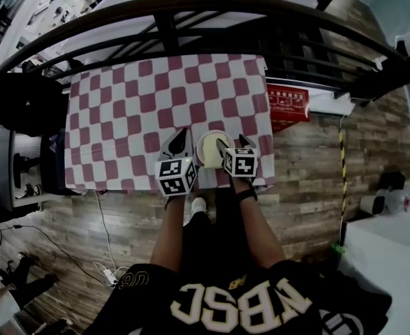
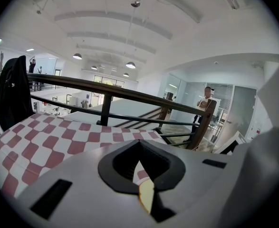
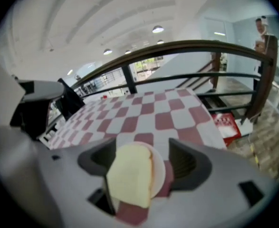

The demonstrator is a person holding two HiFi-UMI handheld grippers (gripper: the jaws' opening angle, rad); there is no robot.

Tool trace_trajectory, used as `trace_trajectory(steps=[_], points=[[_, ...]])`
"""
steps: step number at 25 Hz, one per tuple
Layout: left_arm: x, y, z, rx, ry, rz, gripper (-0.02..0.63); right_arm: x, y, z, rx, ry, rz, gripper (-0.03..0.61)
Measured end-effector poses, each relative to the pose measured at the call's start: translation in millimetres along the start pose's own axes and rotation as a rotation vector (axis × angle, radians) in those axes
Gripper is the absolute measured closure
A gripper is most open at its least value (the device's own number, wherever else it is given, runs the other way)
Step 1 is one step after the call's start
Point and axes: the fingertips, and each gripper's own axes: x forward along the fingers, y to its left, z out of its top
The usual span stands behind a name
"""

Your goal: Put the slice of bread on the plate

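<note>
A pale slice of bread (image 3: 129, 175) lies flat on a small white plate (image 3: 162, 172), its near end overhanging the rim. In the head view the bread (image 1: 213, 153) and plate (image 1: 206, 138) sit near the front edge of the red-and-white checked table (image 1: 142, 103). My right gripper (image 3: 144, 165) stands wide open around the bread, and its pads are clear of the slice. In the head view that right gripper (image 1: 232, 144) is at the plate's right side. My left gripper (image 1: 179, 141) hovers just left of the plate. Its left gripper (image 2: 139, 144) tips meet, with nothing between them.
A black railing (image 1: 191, 19) runs behind the table. A dark chair (image 1: 19, 103) stands at the left end, and a red sign (image 1: 288, 100) lies on the floor at the right. A person (image 2: 206, 96) stands far off beyond the railing.
</note>
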Motion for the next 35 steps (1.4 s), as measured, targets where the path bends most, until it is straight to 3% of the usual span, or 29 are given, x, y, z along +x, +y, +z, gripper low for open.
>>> trace_trajectory(steps=[4, 9, 13, 22, 35], points=[[-5, -12, 18, 0.025, -0.041, -0.031, 0.597, -30, 8, 37, -0.071, -0.096, -0.003, 0.252], [-16, -25, 50, 0.053, -0.111, -0.064, 0.597, -80, 23, 91, -0.169, -0.268, -0.038, 0.399], [-28, -40, 84, 0.095, -0.184, -0.089, 0.597, -124, 34, 130, -0.2, -0.4, -0.056, 0.559], [-72, -67, 136, 0.15, -0.31, -0.118, 0.597, -197, 72, 172, -0.242, -0.605, -0.014, 0.565], [-111, -64, 137, 0.166, -0.365, -0.097, 0.597, -230, 107, 173, -0.276, -0.713, 0.012, 0.565]])
